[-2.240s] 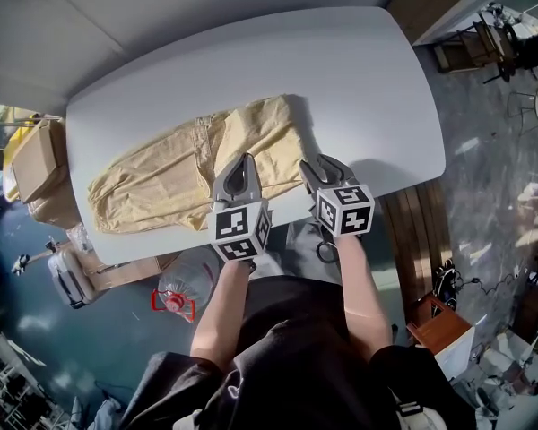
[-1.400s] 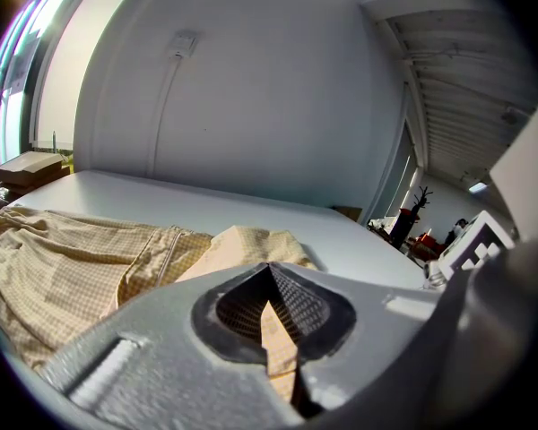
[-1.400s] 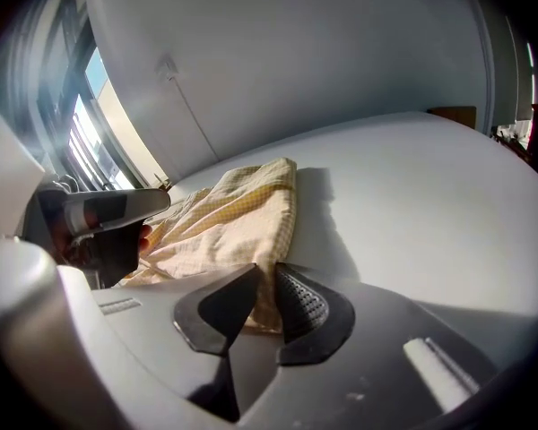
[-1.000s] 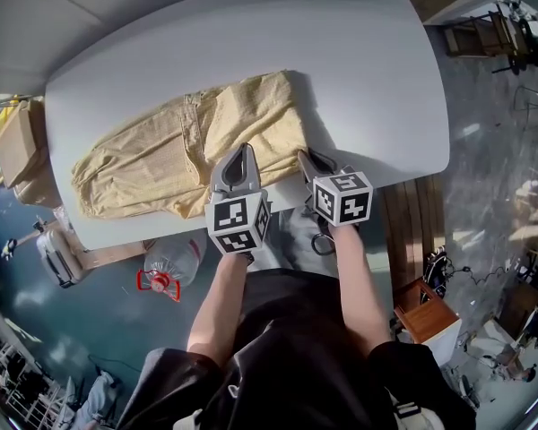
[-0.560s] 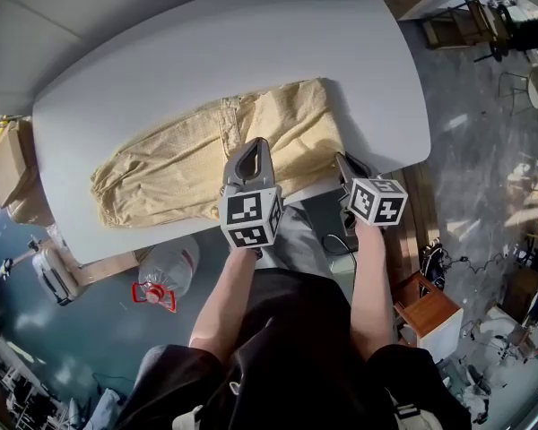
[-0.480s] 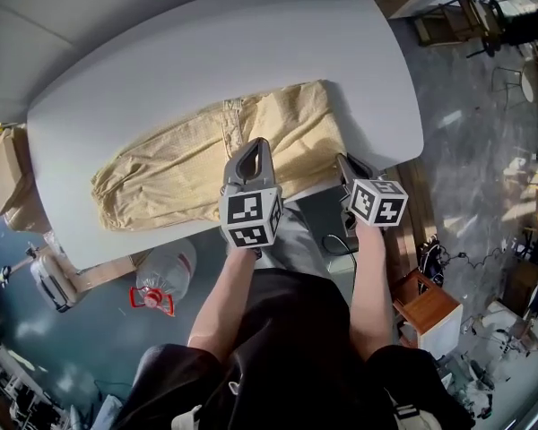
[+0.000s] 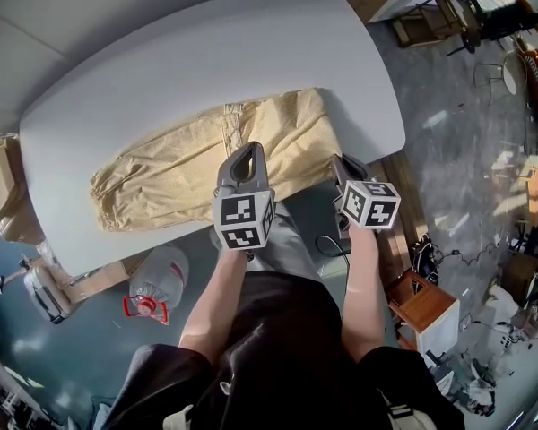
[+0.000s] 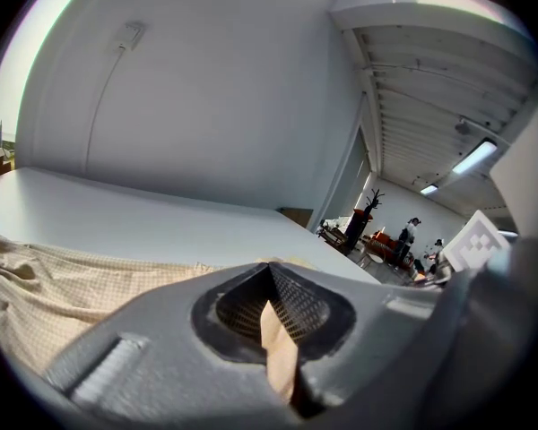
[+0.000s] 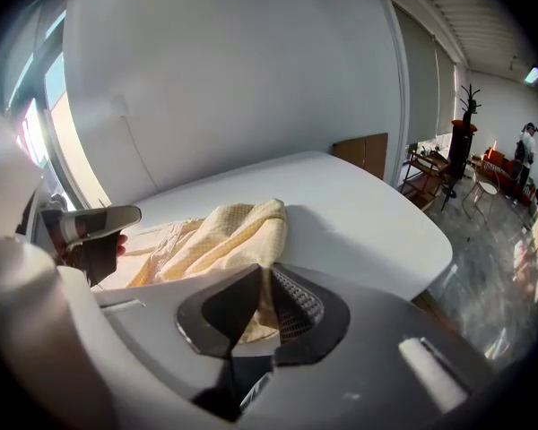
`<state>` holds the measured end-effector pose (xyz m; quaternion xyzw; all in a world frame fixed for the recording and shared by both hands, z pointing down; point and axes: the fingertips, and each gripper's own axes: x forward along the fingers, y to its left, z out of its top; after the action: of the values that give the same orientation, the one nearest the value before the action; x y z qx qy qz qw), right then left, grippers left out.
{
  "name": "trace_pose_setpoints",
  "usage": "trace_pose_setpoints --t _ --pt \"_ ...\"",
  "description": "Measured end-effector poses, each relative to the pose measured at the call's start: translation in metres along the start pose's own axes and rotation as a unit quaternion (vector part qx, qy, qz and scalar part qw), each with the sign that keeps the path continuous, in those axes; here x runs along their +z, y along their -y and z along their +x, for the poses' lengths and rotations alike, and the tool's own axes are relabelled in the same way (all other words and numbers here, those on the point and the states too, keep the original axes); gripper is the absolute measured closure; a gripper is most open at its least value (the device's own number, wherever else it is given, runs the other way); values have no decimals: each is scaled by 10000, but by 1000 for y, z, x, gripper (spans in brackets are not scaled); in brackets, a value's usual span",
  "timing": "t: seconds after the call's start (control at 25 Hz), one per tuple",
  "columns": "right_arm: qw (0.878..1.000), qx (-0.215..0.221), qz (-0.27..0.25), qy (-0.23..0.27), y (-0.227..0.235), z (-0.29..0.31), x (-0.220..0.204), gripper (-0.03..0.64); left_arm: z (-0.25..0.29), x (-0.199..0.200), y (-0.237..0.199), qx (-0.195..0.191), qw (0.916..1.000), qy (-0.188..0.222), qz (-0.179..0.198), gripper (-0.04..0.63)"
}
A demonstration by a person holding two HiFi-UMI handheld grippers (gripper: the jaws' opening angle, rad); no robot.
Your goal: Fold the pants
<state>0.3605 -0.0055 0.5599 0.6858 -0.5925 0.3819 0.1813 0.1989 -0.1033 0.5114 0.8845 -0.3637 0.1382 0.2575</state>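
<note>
The pale yellow checked pants (image 7: pixel 197 164) lie flat on the white desk (image 7: pixel 206 52), close to its near edge. In the head view their long axis runs from lower left to upper right, roughly along that edge. The left end is narrower and crumpled; the right end is broader and smoother. A stitched band crosses the cloth about midway, and I cannot tell which end is the waist.

The left tongs (image 7: pixel 245 150) sit at the near edge, right of the middle, pressed together on a thin fold of the fabric; the left gripper view shows the fold caught between the ribbed pads. The right tongs (image 7: pixel 340 162) are at the near right corner, likewise pinching the cloth, which rises from the desk into their closed tips in the right gripper view.

From above, both tongs and their marker cubes cover the pinched edge, so its exact line is hidden. The far left tip of the pants nearly meets the desk's edge. On the floor below, a plastic bottle (image 7: pixel 157 280) with a red cap lies partly under the desk.
</note>
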Motion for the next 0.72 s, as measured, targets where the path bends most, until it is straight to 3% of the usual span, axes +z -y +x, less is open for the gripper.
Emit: trace_pose_setpoints --t 0.44,0.72 --pt "9935 251 -911 640 -102 -23 69 575 -83 33 -61 609 9962 611 90 592" --pt "9787 725 -1648 986 -207 -32 100 576 -158 72 -102 1039 9860 1295 157 592"
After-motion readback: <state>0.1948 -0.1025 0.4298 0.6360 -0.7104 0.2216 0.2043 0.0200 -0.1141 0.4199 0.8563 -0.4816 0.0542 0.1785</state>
